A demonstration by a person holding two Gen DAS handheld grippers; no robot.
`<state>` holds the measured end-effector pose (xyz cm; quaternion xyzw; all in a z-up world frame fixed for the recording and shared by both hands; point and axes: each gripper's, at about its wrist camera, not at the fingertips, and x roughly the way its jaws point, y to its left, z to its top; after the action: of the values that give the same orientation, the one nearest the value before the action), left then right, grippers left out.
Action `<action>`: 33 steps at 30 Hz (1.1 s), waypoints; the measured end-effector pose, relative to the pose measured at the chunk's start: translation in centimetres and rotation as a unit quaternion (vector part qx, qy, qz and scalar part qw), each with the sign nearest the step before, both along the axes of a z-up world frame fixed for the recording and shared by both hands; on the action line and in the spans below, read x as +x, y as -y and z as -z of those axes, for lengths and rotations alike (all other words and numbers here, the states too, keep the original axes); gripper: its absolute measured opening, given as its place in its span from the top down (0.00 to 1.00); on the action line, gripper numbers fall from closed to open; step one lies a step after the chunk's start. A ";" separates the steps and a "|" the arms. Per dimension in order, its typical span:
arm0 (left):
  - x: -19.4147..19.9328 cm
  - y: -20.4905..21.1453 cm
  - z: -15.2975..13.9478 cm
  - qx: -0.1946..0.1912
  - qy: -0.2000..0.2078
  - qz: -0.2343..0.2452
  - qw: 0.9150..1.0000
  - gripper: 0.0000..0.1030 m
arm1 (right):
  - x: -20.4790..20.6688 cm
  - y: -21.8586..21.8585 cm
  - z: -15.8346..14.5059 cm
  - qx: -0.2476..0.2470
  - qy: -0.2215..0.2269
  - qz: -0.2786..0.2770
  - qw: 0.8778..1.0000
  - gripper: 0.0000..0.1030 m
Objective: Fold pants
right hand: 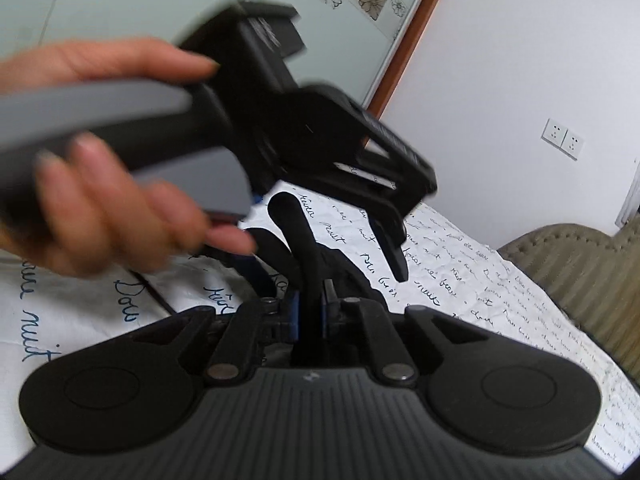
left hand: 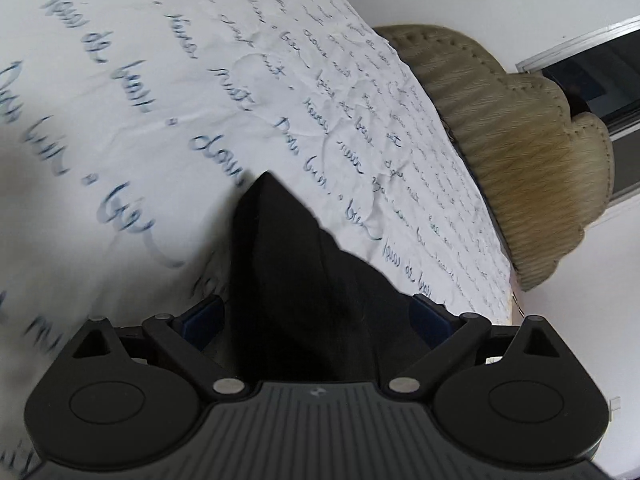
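Note:
The black pants (left hand: 304, 280) rise as a dark pointed fold over the white sheet, between the wide-apart blue pads (left hand: 200, 320) of my left gripper (left hand: 316, 312). That gripper is open, and its pads do not visibly press the cloth. In the right wrist view my right gripper (right hand: 310, 306) is shut on a bunched strip of the pants (right hand: 290, 220), which stands up from its jaws. Just beyond, a hand (right hand: 120, 216) holds the left gripper (right hand: 328, 268), blurred, its fingers (right hand: 396, 256) spread on either side of the same cloth.
A white bed sheet (left hand: 160, 100) with blue handwriting print covers the bed. A beige padded headboard (left hand: 520, 152) stands at its far side against a white wall with sockets (right hand: 562, 138). A frosted glass door (right hand: 160, 0) with flower prints stands behind.

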<state>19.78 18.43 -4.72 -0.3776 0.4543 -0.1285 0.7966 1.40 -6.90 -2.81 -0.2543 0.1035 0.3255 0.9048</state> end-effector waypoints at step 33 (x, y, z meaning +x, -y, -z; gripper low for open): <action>-2.0 2.3 -4.5 0.113 0.080 -0.011 0.990 0.83 | 10.1 14.8 -0.1 0.052 -0.125 0.193 0.972 0.94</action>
<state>17.76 16.12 -0.19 -0.2782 0.3962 -0.0974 0.8695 11.48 -21.67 -2.66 -0.1393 0.2458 0.1785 0.9425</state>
